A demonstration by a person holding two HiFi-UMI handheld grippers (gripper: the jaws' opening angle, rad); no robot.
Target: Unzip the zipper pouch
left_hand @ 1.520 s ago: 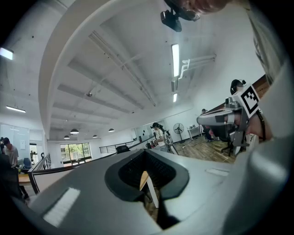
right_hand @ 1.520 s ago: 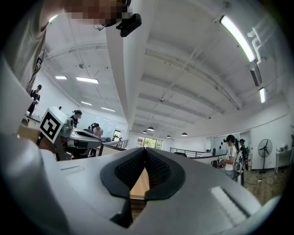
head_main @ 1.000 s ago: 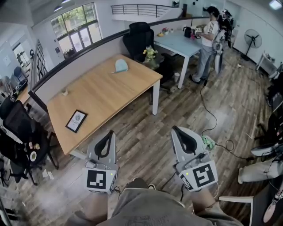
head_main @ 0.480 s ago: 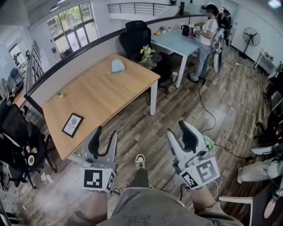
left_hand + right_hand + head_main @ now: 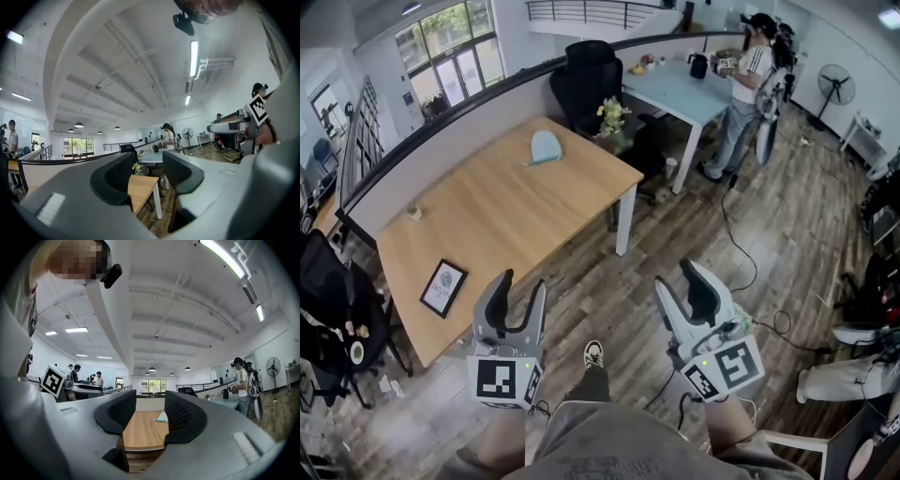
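The unzipping has not begun; the step in hand is the approach. The light-blue zipper pouch [image 5: 546,146] lies flat on the far part of the wooden table [image 5: 506,211], close to its far edge and well apart from both tools, while the person stands on the plank floor [image 5: 675,225] off the table's near corner. The left gripper [image 5: 518,287] is held low in front of the body with its jaws spread wide and nothing between them; its own view looks past the pads at a table corner and the room beyond. The right gripper [image 5: 675,275] hangs beside it, its jaws opening and likewise empty; through their gap the table top shows, with the pouch small at the far end, in line with the pads but far beyond them. A framed card [image 5: 442,288] lies on the near left part of the table, away from the pouch. The next move, as I judge it, calls for walking up to the table and bringing both grippers down over the pouch: one to pin the fabric near the zip's closed end, the other to pinch the pull tab and draw it along the teeth. A thin tail at the pouch's left side may be that pull, though it is too small to be sure, and a light pouch on smooth wood will likely slide unless it is held first
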